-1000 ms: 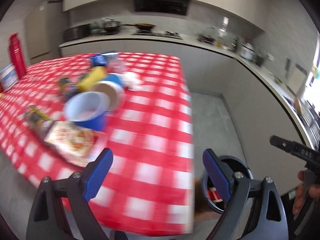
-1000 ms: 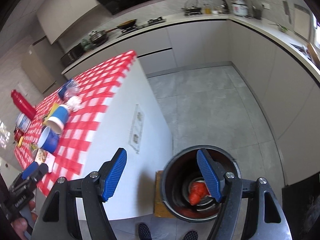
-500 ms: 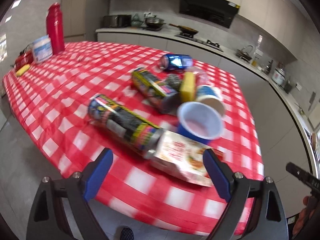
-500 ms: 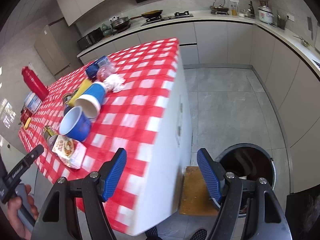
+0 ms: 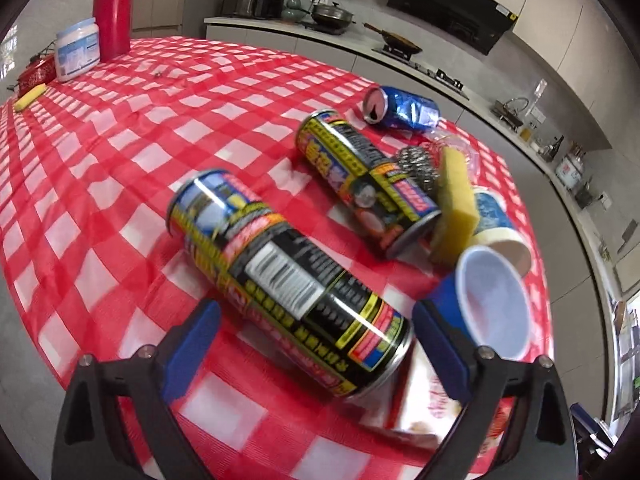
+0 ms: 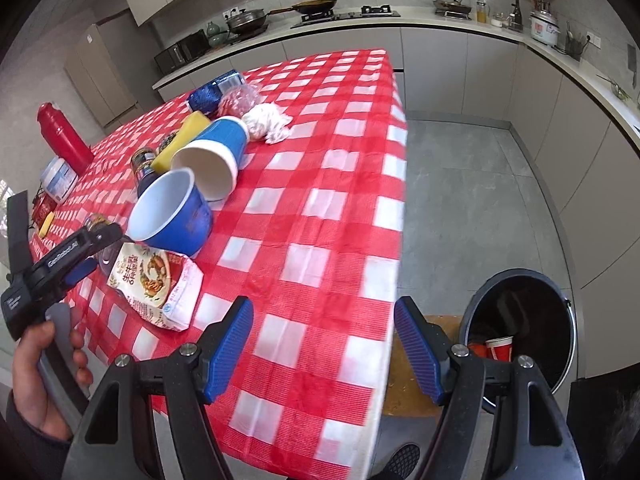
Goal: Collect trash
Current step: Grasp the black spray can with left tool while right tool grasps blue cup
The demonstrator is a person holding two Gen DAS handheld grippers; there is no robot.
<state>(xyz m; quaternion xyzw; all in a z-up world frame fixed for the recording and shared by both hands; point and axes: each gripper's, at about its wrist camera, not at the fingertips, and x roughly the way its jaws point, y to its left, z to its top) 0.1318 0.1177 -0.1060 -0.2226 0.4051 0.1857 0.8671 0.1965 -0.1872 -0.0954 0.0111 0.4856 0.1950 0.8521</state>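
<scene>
My left gripper (image 5: 316,344) is open, its blue fingers on either side of a black and yellow can (image 5: 288,280) lying on the red checked table (image 5: 120,136). A second such can (image 5: 368,184), a crushed blue can (image 5: 404,110), a yellow sponge (image 5: 454,204), two blue paper cups (image 5: 488,312) and a food packet (image 6: 156,284) lie close by. My right gripper (image 6: 324,352) is open and empty above the table's near corner. The black trash bin (image 6: 520,328) stands on the floor at the right.
A red bottle (image 5: 112,8), a white tub (image 5: 78,54) and a small yellow item (image 5: 30,96) stand at the table's far end. A crumpled white tissue (image 6: 268,122) lies near the cups. Kitchen counters (image 6: 440,24) run along the walls.
My left gripper has swung from the bin side over the table and closed in on the near can. My right gripper has swung from above the bin to the table corner.
</scene>
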